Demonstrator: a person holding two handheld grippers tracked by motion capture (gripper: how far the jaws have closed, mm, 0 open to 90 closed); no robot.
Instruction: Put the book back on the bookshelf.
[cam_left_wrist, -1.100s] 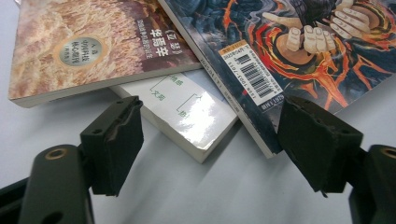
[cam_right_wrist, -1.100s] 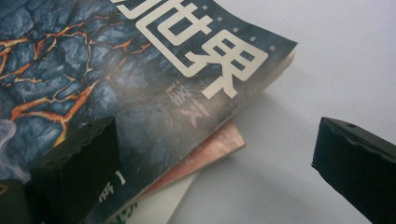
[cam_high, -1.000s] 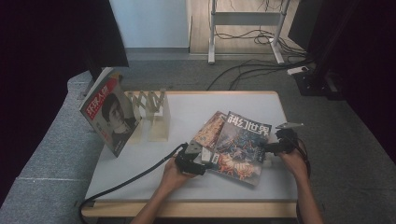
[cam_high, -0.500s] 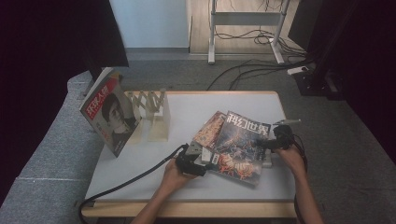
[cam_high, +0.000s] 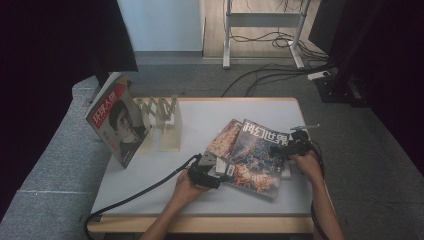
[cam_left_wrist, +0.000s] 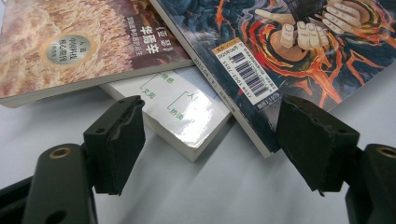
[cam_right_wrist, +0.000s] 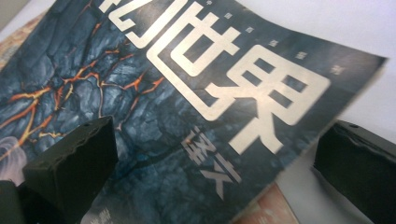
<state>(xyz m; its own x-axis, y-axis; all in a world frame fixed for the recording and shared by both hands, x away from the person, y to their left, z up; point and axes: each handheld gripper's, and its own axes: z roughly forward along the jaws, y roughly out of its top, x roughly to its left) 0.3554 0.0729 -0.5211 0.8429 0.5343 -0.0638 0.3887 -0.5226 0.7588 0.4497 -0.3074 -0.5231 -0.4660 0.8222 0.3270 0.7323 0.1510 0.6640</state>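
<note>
A: What lies around the stack on the surface (cam_high: 150, 175)?

B: At the back left a wooden rack (cam_high: 162, 120) stands with one portrait magazine (cam_high: 117, 125) leaning on its left end. A black cable (cam_high: 135, 195) runs from the left tongs (cam_high: 212, 172) off the near edge. Both are well apart from the stack.

A: And the stack itself?

B: Right of centre. The dark lava-cover magazine (cam_high: 257, 157) lies on top, a wheat-cover magazine (cam_left_wrist: 79, 42) pokes out beside it, and a white booklet (cam_left_wrist: 182, 116) sits underneath both, one corner showing.

A: The tongs?

B: The left tongs stand open at the stack's near-left corner, jaws either side of the booklet corner and the dark magazine's barcode corner, pinching nothing. The right tongs (cam_high: 295, 145) gape wide too at the dark magazine's far right edge; the cover lies between the jaws, unclamped.

A: Anything unclear?

B: The booklet is mostly buried, and an orange cover (cam_right_wrist: 266, 210) peeks from under the dark magazine, too cropped to identify. The right gripper view is blurred.
</note>
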